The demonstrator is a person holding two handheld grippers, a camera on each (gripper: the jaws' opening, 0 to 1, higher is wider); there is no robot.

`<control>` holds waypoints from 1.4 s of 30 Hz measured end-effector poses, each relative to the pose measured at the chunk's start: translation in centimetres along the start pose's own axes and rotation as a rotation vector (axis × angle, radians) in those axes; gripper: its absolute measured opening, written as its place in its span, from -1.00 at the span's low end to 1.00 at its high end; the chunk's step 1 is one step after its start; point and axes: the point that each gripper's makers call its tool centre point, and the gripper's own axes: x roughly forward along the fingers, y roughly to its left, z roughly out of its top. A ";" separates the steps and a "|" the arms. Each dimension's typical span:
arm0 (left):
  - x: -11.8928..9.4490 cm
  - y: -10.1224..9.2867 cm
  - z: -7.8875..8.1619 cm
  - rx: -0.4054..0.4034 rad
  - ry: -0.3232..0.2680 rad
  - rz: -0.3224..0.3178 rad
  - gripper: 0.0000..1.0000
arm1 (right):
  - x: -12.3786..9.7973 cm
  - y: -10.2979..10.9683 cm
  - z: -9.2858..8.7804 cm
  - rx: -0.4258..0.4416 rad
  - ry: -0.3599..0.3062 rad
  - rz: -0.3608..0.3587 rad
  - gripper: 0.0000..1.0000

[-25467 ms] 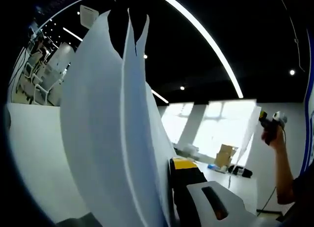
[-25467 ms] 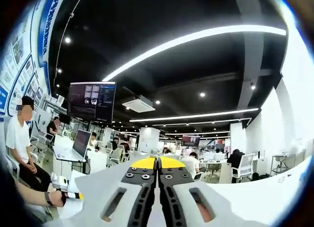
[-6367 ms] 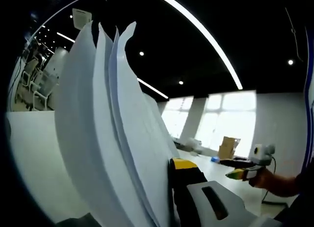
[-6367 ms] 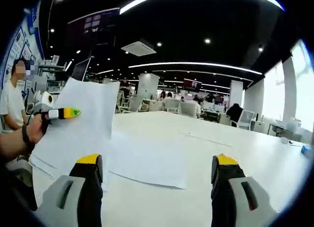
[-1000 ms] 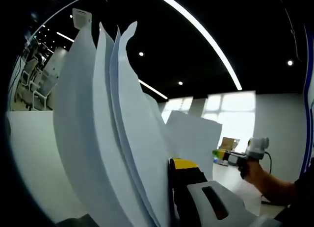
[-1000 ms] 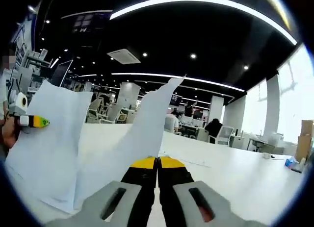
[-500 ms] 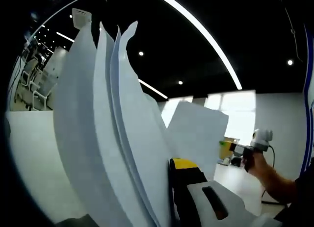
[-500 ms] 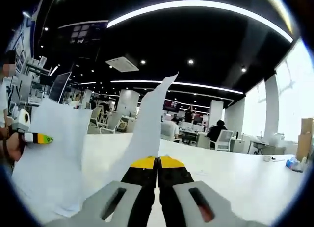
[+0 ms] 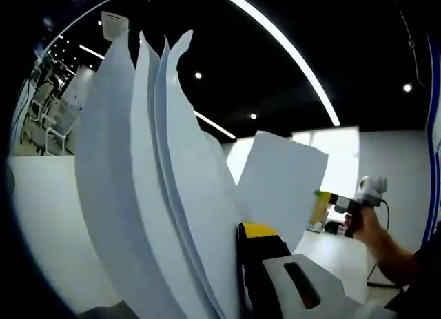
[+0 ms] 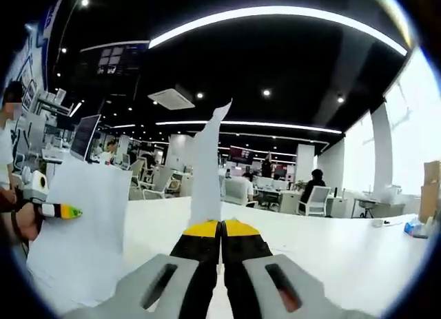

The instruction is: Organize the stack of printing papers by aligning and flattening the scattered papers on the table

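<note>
My left gripper (image 9: 233, 242) is shut on a bundle of white printing papers (image 9: 148, 188), held upright with the top edges fanned apart. Only its right yellow-tipped jaw shows; the papers hide the other. To the right my right gripper (image 9: 329, 200) holds up a single white sheet (image 9: 284, 182) close beside the bundle. In the right gripper view my right gripper (image 10: 221, 228) is shut on that sheet (image 10: 207, 169), which stands almost edge-on. At the left there, the left gripper (image 10: 56, 210) holds the bundle (image 10: 79, 231) above the white table (image 10: 331, 260).
A person's hand (image 9: 375, 231) and forearm carry the right gripper. Office desks, chairs and seated people (image 10: 313, 188) fill the far side of the room. A monitor (image 10: 85, 136) stands at the left, and a person's hand (image 10: 15, 219) is at the left edge.
Over the last second my right gripper has lifted its sheet and brought it closer to the bundle. The sheet has turned nearly edge-on in the right gripper view. The left gripper has stayed put.
</note>
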 end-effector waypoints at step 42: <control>0.1 0.1 0.0 0.001 0.000 0.002 -0.84 | -3.5 0.9 6.8 0.165 -0.109 0.111 -1.00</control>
